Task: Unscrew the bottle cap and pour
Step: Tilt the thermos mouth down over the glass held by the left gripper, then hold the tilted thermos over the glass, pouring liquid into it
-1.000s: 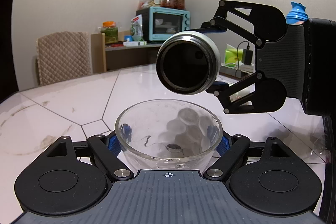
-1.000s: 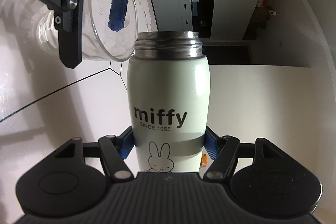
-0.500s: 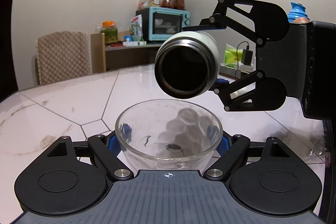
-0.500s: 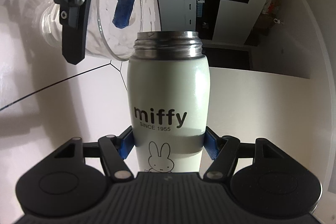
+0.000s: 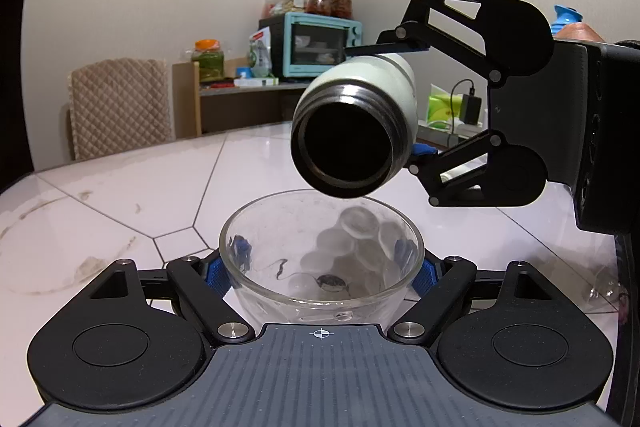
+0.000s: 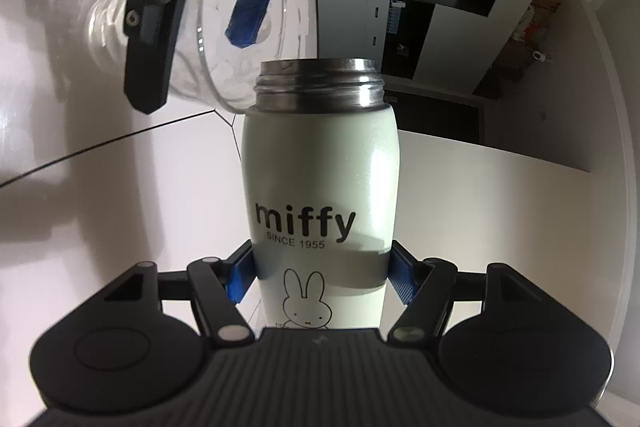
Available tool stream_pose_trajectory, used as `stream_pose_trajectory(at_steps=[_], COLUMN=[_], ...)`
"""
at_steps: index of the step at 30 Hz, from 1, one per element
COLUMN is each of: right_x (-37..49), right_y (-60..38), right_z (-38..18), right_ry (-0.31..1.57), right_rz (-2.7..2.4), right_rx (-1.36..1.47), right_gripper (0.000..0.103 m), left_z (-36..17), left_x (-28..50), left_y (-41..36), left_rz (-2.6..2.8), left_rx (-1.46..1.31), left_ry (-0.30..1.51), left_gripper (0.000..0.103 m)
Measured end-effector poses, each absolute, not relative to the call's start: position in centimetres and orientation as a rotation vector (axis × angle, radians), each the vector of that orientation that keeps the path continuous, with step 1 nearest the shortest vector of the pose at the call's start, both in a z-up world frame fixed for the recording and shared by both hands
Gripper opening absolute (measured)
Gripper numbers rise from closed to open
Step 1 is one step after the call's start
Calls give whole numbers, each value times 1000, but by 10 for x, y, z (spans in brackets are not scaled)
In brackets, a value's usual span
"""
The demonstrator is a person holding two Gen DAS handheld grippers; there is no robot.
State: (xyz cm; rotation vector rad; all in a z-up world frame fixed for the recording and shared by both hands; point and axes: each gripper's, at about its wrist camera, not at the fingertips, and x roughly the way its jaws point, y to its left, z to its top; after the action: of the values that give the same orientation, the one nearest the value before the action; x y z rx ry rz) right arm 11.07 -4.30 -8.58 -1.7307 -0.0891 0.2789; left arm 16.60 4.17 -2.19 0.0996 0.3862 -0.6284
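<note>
The left gripper [image 5: 322, 269] squeezes a clear round glass bowl [image 5: 320, 259] between its blue pads. At 1 o'clock above it, the right gripper [image 6: 320, 279] hugs a pale green metal bottle [image 6: 320, 195] with no cap, tipped over the bowl. Only the right view shows "miffy SINCE 1955" and a bunny.

Wrist cams close-up, facing; both show bottle [image 5: 352, 131], bowl [image 6: 240, 23].
</note>
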Motion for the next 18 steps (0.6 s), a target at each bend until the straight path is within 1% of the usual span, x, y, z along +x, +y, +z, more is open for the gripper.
stream_pose_trajectory(at_steps=[7,9,10,18], right_x=[116,126,126,121], right_y=[-39,-36,-36,-38], right_z=[-83,-58,-55,-54], right_ry=[-91,-89,-91,-93], right_rz=[268,274,275,273], right_rx=[-1739,-1752,-1758,-1784], right_gripper=[70,70,69,70], left_z=[-22,-21,-22,-22], left_x=[165,164,164,160], left_y=[43,43,43,41], left_rz=[-627,-628,-628,-629], left_rx=[99,99,99,99], left_ry=[386,386,386,386], left_gripper=[87,87,87,87])
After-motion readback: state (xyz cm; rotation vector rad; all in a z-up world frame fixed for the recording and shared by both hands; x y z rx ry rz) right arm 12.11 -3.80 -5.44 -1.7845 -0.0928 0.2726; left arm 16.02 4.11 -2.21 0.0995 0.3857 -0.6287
